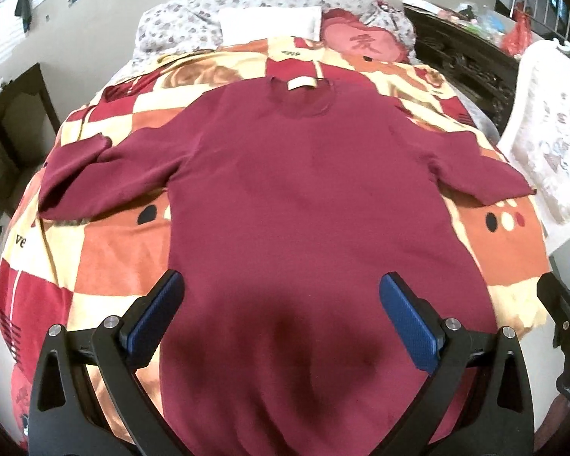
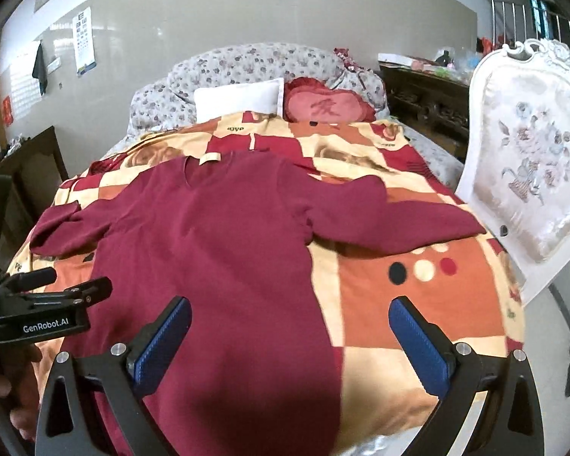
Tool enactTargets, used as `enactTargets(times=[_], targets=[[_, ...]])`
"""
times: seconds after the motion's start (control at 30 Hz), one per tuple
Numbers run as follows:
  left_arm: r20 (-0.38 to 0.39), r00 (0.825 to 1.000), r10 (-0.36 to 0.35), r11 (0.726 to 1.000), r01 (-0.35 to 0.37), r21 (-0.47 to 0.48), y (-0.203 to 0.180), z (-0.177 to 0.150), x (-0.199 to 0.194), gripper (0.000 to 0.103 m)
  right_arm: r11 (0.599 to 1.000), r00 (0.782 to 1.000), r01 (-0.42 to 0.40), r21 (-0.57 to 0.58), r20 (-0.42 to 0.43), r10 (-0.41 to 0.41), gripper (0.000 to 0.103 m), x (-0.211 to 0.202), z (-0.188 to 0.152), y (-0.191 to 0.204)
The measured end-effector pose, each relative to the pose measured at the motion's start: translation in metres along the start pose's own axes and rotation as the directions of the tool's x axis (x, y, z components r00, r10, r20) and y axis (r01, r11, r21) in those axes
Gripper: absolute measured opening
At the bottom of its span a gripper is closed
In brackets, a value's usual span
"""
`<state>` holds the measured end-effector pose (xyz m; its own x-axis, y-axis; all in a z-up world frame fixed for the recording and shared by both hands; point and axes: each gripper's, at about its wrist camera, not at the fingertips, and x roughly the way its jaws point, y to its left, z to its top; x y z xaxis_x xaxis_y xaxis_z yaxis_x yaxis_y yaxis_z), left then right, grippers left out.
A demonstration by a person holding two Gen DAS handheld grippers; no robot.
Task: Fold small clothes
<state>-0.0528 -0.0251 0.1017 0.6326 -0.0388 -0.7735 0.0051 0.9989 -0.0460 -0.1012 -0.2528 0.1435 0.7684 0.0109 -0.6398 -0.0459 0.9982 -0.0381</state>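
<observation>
left claw body [image 2: 38, 325]: white print "GenRobot.AI", seen in right wrist view
blanket [image 1: 106, 247]: black letters "ve" near its left edge, rest of the word hidden
blanket, far end [image 2: 236, 128]: small dark print, upside down, not legible
red cushion [image 2: 325, 108]: one large Chinese character, stitched dark red
wall poster [image 2: 84, 40]: rows of small print, too small to read
sweater neck label [image 2: 210, 158]: blank or unreadable
</observation>
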Motion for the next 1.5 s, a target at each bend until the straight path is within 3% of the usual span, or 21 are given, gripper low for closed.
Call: enactTargets(times=[0.1, 1.5], targets=[[0.036, 0.999, -0.004, 1.000, 0.004, 0.009, -0.003, -0.005, -0.008, 0.103, 1.000, 1.000, 0.005, 0.009, -0.026, -0.005, 0.103, -0.002, -0.001, -0.011], [-0.047, 0.999, 0.016, 1.000, -0.016, -0.018, 0.003, -0.008, 0.002, 0.103, 0.999, 0.998, -0.018, 0.051, -0.052, 0.021, 0.103, 0.003, -0.009, -0.016]])
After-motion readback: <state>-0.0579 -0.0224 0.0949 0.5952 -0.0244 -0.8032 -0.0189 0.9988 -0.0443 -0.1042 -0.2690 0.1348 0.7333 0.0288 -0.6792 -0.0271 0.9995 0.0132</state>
